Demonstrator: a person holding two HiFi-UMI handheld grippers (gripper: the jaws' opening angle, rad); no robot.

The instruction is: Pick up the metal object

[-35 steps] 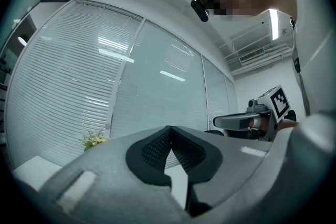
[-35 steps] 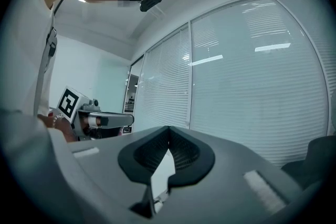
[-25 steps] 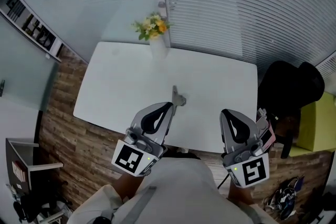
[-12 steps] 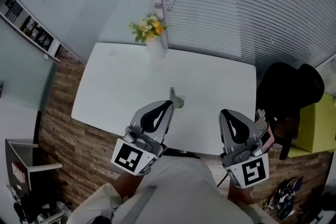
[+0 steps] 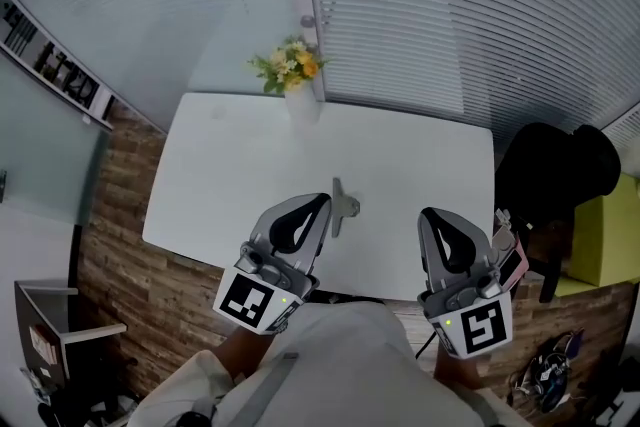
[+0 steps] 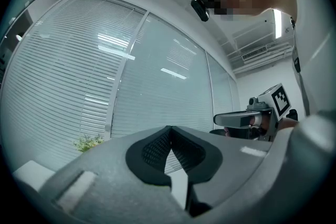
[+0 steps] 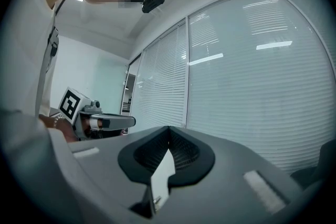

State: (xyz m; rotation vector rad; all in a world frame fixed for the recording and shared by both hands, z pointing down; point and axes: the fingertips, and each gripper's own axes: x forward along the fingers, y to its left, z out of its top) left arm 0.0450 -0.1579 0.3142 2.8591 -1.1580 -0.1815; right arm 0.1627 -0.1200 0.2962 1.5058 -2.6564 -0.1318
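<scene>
Left hand-held gripper (image 5: 321, 203) level, seemingly shut

A smooth, matt finish is seen on the white rectangular desk (image 5: 240, 165). The small grey metal object (image 5: 343, 207) is shown dull-sheened. Matt grey plastic is noted on the left gripper (image 6: 169, 129) and right gripper (image 7: 169, 129), with black ribbed pads (image 6: 154, 150). Brown wooden floor planks (image 5: 112, 253) are seen rough-grained.

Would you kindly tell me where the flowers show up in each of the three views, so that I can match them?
Head view: flowers at top centre, at the table's far edge.
Left gripper view: flowers low at the left.
Right gripper view: not in it.
Shared landmark: the blinds, which show in all three views.
</scene>
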